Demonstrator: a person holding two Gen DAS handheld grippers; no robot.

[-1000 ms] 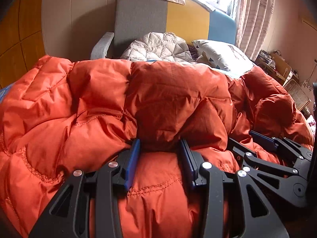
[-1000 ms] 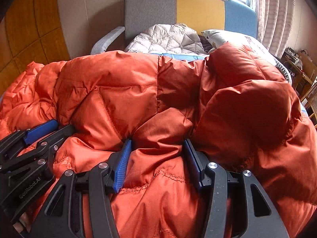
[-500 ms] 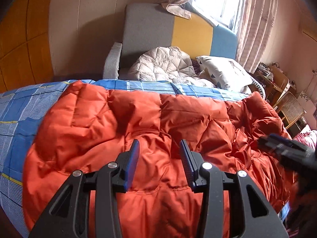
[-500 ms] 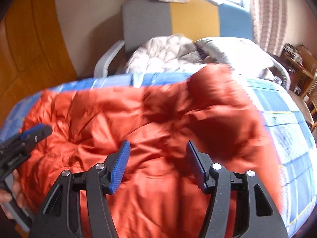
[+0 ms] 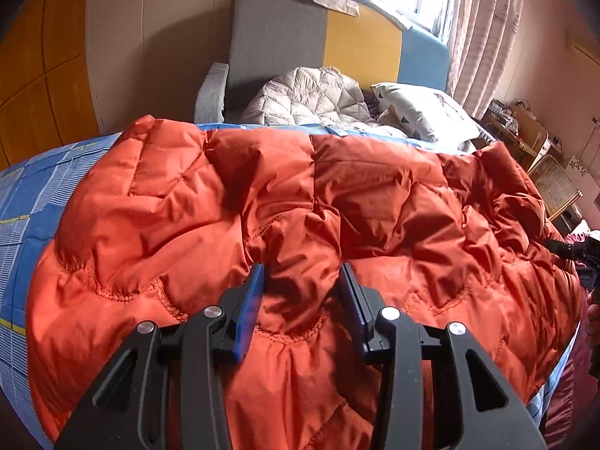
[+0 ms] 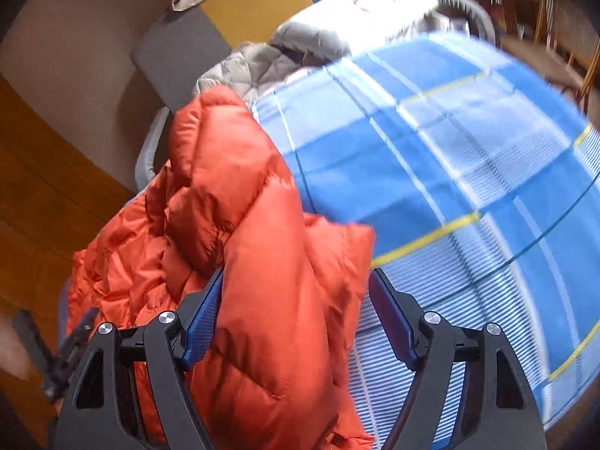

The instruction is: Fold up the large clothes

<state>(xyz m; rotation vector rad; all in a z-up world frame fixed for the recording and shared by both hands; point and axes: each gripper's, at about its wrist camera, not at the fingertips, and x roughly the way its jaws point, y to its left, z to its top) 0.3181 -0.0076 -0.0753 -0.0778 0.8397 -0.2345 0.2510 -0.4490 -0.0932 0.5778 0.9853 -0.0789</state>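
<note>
Orange padding fills most of what your left gripper (image 5: pixel 302 279) sees: the quilted down jacket (image 5: pixel 292 202) lies spread across the bed (image 5: pixel 33 202), over a blue checked sheet with yellow lines. Your left fingers (image 5: pixel 252 300) are partly closed, with a raised fold of the jacket bunched between the blue pads; the cloth fills the gap and the pads appear to press on it from both sides. At the far right edge of that view you can just make out your right gripper (image 5: pixel 579 258), dark and small.

From your right wrist the picture is smeared and tilted. Your right gripper (image 6: pixel 296 288) has its jaws opening, and they stand wide. A puffy part of the jacket (image 6: pixel 240 202) rises between the fingers (image 6: pixel 204 313); it lies against the left pad, while the right pad stands clear of it over the sheet (image 6: pixel 468 172). Your left gripper (image 6: pixel 71 345) shows low at the left edge.

Beyond the bed stand an armchair (image 5: pixel 285 41) in grey, yellow and blue, a pale quilted coat (image 5: pixel 311 99) on its seat, and a white pillow (image 5: pixel 420 112) beside that.
</note>
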